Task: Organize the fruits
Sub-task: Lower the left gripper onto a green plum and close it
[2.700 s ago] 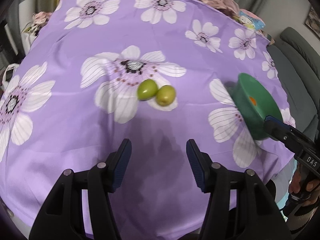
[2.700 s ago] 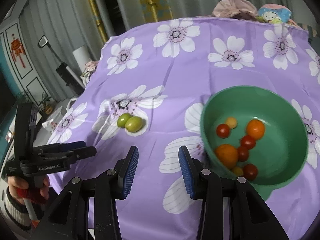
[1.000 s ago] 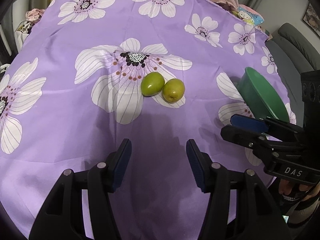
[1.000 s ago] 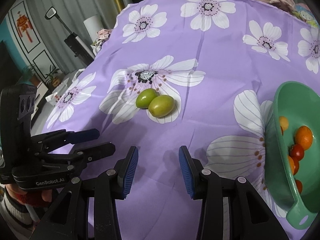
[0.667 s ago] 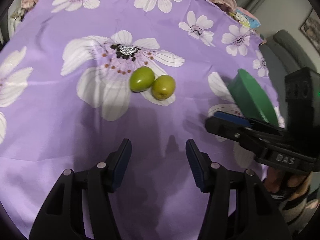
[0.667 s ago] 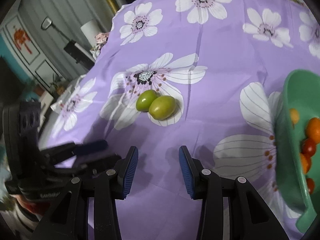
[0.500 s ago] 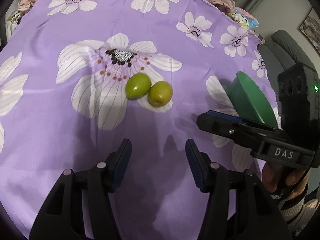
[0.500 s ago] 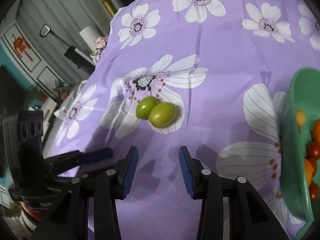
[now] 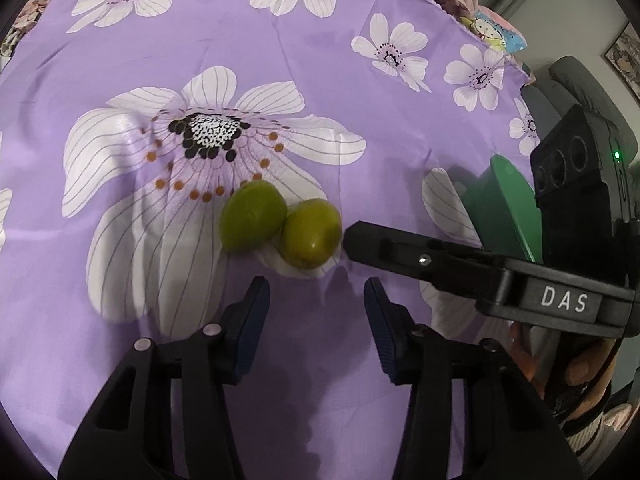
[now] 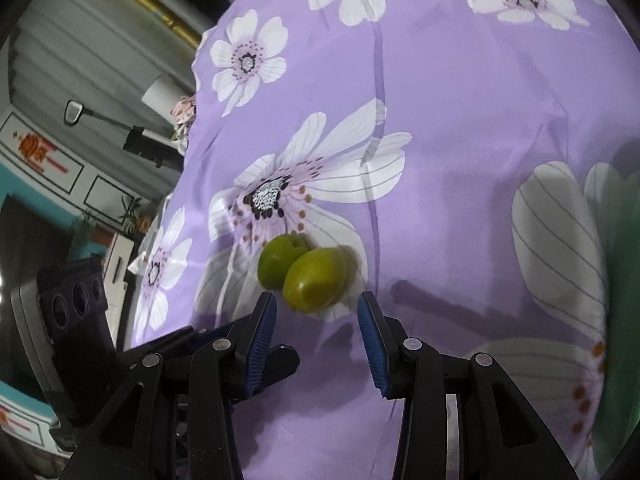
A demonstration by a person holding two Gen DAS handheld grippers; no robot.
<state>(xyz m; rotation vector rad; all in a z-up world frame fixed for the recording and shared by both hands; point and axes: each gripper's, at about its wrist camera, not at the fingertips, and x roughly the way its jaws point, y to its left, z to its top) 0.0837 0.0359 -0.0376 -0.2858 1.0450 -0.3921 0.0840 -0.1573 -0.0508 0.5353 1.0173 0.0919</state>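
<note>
Two green fruits lie touching on the purple flowered cloth: a left one and a right one. My left gripper is open and empty, just short of the fruits. My right gripper is open, its fingertips on either side of the near end of the right fruit; in the left wrist view its finger reaches in from the right beside that fruit. The green bowl stands to the right, its contents hidden.
The cloth-covered table drops off at its edges. A grey sofa and bundled cloth items are beyond the far right edge. In the right wrist view the bowl's edge is at far right and the left gripper's body at lower left.
Both grippers have moved in toward the two green fruits. The right gripper swung away from the bowl and now brackets the right fruit. The fruits have not moved.
</note>
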